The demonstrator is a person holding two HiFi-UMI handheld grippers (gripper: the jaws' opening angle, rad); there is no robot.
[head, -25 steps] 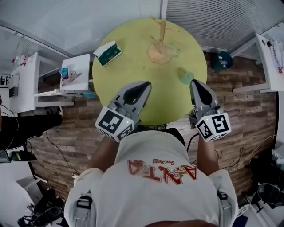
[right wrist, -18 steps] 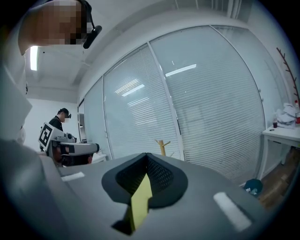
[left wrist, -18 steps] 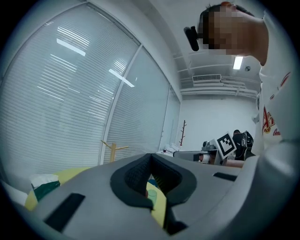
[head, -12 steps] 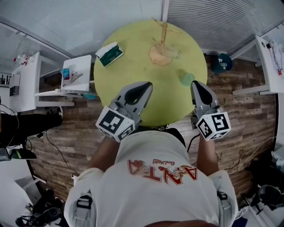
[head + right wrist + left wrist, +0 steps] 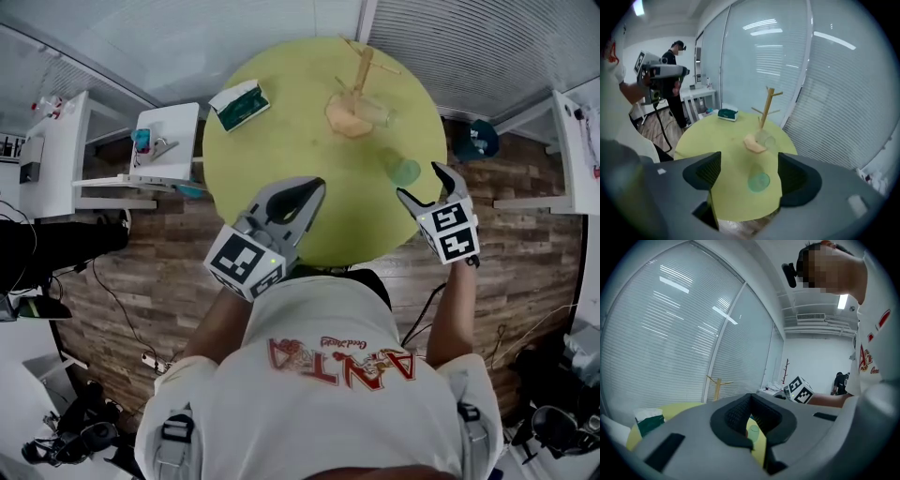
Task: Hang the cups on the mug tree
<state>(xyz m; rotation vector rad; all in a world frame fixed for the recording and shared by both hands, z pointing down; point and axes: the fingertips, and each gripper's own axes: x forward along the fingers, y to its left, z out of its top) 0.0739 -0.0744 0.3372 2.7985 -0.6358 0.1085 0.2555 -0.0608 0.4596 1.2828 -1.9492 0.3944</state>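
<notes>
Aiming down at the green cup (image 5: 405, 172) near the table's (image 5: 281, 141) 4 o'clock edge, the right gripper (image 5: 420, 181), whose empty jaws have just been opening, should centre the cup between them before closing; the left gripper's (image 5: 314, 186) jaws rest together.

Left claw (image 5: 315, 187) closed; right claw (image 5: 419, 181), jaws just parting, empty.

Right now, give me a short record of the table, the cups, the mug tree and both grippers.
Surface: round yellow-green table
Mug tree: wooden mug tree, upright at the far side, no cup hung
Cups: translucent green cup near the right edge; pale orange cup and clear cup at the tree's foot
Left gripper: fingers together, empty
Right gripper: fingers apart, just been opening, nothing between them, aimed at green cup
</notes>
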